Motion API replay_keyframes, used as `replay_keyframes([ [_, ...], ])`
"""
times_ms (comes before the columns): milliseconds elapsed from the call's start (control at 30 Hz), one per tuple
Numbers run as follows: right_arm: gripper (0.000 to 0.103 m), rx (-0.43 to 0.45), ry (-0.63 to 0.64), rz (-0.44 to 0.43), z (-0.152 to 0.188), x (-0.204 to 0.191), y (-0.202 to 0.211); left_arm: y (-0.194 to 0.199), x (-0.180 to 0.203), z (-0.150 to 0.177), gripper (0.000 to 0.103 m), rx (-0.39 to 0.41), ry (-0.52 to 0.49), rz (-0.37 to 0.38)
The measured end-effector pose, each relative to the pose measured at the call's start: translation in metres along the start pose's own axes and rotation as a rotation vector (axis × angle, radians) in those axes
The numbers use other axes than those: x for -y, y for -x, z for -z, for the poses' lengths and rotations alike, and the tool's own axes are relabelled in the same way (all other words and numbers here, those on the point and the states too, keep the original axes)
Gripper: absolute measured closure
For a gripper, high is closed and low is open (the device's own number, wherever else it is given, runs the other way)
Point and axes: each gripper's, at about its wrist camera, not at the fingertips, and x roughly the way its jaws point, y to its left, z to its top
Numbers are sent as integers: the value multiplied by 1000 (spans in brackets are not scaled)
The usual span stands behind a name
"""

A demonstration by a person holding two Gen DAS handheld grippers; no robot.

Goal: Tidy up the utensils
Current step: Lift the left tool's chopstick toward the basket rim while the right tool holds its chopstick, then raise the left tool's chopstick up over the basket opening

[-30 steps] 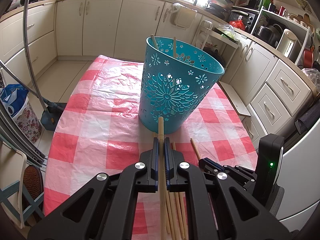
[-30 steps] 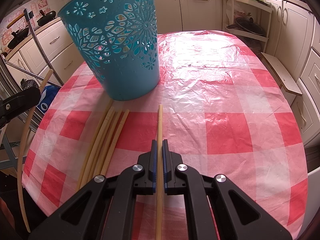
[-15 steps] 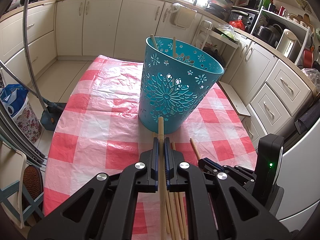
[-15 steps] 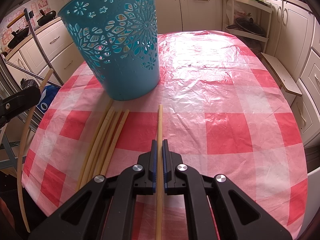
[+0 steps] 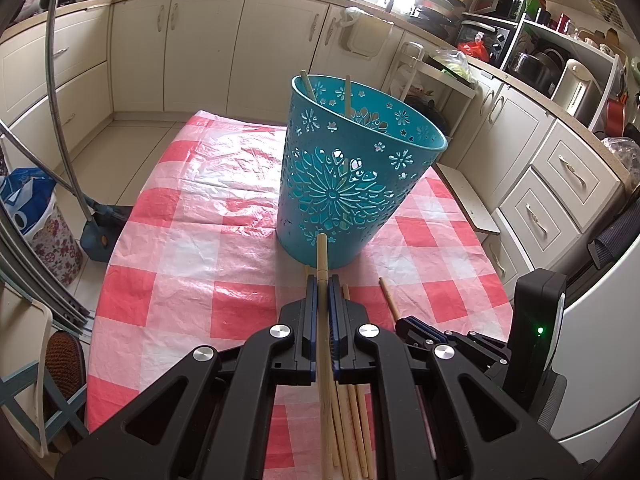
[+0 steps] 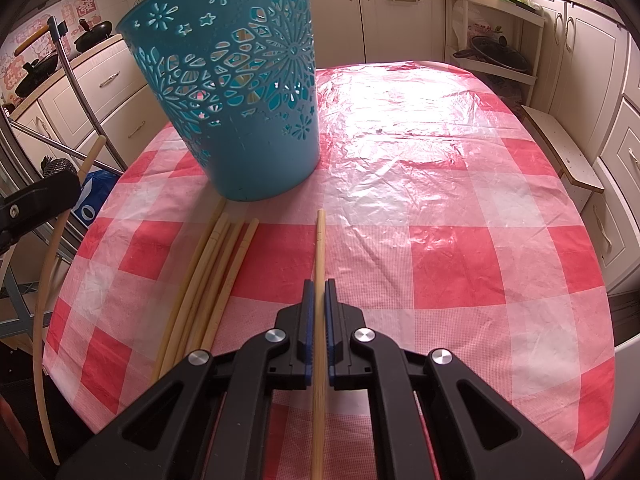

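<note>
Chopsticks are being pinched, one in each gripper: the left gripper is squeezing a long chopstick between its blue-lined fingers, tip pointing at the foot of the teal basket at the centre of its frame, while the right gripper is clamping a second chopstick over the checked tablecloth. A loose bundle of chopsticks is lying on the cloth at lower left of the right view, reaching up to the basket's base. Two more sticks are standing inside the basket, poking above its rim.
</note>
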Motion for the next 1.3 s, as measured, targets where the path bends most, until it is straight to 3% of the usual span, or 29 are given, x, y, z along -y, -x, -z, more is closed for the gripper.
replay_keyframes([
  [500,97,-4,-2,1,0,0,-1,7,1,-3,98,14,10,23],
  [1000,97,20,-43,-63,-4,18,12,50,-23,-27,98,75,98,146],
  [1300,97,20,-57,-111,-2,20,18,75,-10,-74,98,169,96,200],
])
